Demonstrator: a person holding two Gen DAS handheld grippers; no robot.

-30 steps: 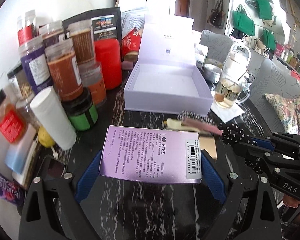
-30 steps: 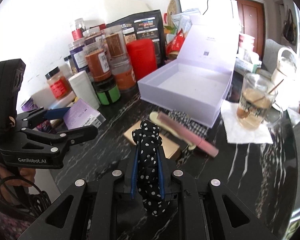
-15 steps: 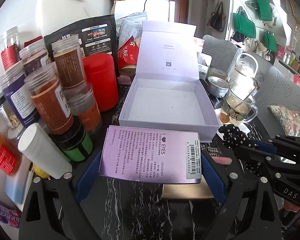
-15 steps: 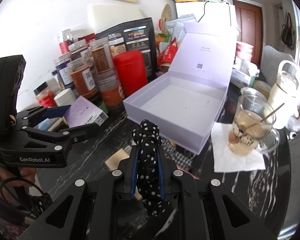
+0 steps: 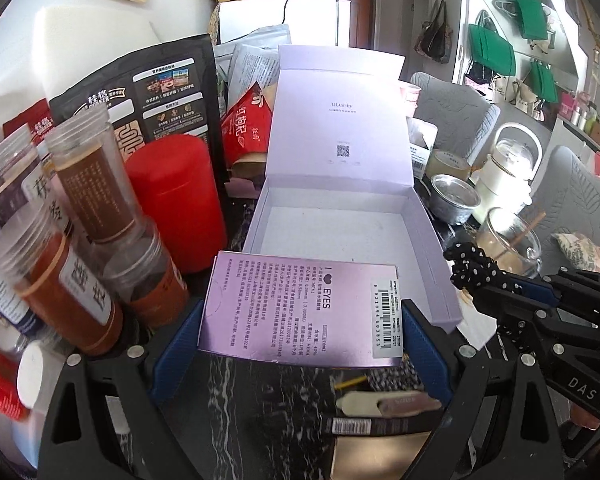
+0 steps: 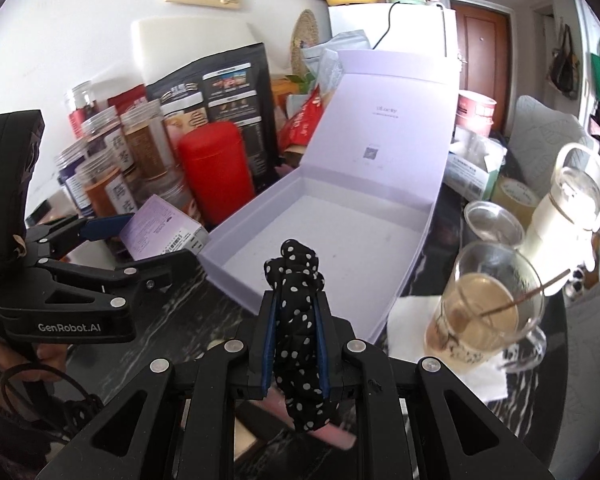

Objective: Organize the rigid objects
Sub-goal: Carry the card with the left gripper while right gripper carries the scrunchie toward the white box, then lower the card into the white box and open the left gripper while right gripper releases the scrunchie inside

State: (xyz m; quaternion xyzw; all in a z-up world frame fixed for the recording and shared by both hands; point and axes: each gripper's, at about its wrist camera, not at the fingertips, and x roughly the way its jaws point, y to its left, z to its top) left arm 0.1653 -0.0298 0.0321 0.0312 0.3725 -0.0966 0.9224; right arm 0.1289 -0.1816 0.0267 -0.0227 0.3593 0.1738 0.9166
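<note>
Now two tools are over the black marble table (image 5: pixel 260 400). Left tool (image 5: pixel 302 316) is closed on one lilac carton (image 5: pixel 300 316), held flat between its blue pads. Right tool (image 6: pixel 296 344) pinches one black dotted scrunchie (image 6: pixel 296 320). Just ahead of both tools stands one open lavender box (image 6: pixel 328 236), lid upright. Beside the left tool stand one red canister (image 5: pixel 176 204) and several jars.

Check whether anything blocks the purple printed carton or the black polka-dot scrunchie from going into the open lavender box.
Nothing visible does. The purple printed carton and black polka-dot scrunchie sit at the open lavender box's near rim; its floor looks bare.
</note>
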